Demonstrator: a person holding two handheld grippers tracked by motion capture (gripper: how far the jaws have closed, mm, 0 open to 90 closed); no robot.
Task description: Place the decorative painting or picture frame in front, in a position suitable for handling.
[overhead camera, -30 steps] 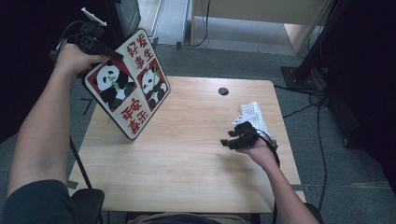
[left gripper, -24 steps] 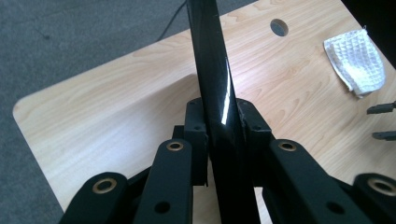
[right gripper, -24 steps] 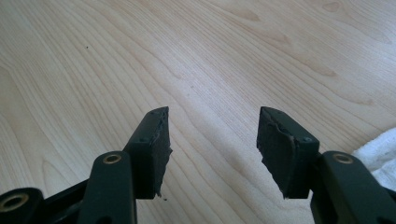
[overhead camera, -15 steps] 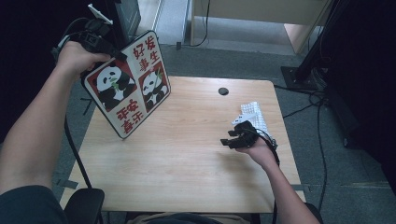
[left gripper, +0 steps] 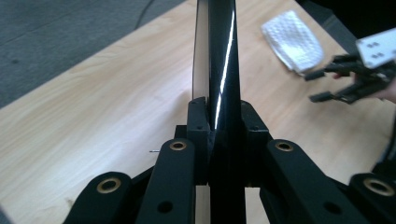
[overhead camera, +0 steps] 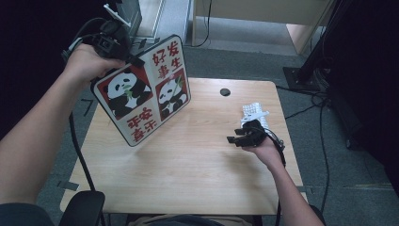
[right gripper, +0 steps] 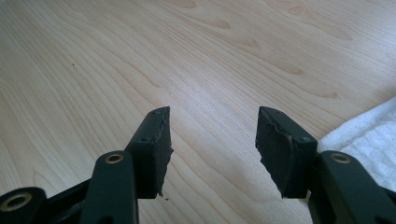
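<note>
Panda board (overhead camera: 143, 92) lifted higher off the table (overhead camera: 188, 179) since earlier, edge clamped in the left gripper (overhead camera: 123, 51) after closing. Right gripper (overhead camera: 234, 138) gapes empty near the white cloth (overhead camera: 254, 112). Risk: thin edge-grip lets the board pivot or slip.

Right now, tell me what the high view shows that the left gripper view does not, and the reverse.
High view: the panda board's printed face, tilted above the table, the person's forearms, and a small dark disc near the far edge.

Left gripper view: the board edge-on, with the left hand-held gripper shut on its rim.

Both: the wooden table, the white cloth and the right hand-held gripper, open with nothing between its jaws.
</note>
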